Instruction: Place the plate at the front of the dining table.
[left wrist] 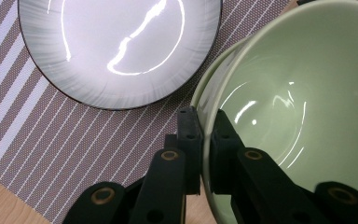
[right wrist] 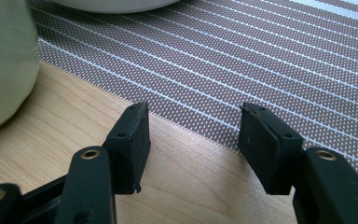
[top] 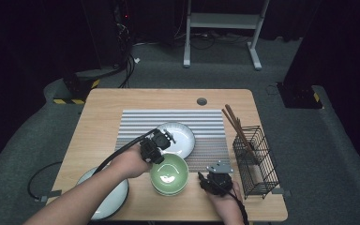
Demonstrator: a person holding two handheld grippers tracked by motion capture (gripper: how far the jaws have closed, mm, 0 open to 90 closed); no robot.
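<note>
Left gripper (left wrist: 204, 140) is clamped on the near-left rim of the top green bowl (left wrist: 298, 107), one jaw inside the wall, one outside. The bowl sits atop at least one more green bowl (top: 168, 174) at the front of the table (top: 103, 112), its far edge over the near edge of the striped mat (top: 206, 123). In the left gripper view the held rim looks slightly tilted off the rim below it; whether it is fully clear, cannot tell. Right gripper (right wrist: 193, 140) stands empty with its jaws spread, low over the table at the mat's edge, just right of the stack. A white plate (top: 180, 138) lies on the mat directly beyond the stack, touching or nearly so; a second plate (top: 108, 206) sits at the front left corner. Wire basket (top: 258, 161) with chopsticks (top: 236, 127) at the right. Key relation: the bowl lies to the right of the left hand, gripped on its rim, so a lift would carry the weight off-centre. Judgement: the right gripper is near enough to steady the lower bowl.
</note>
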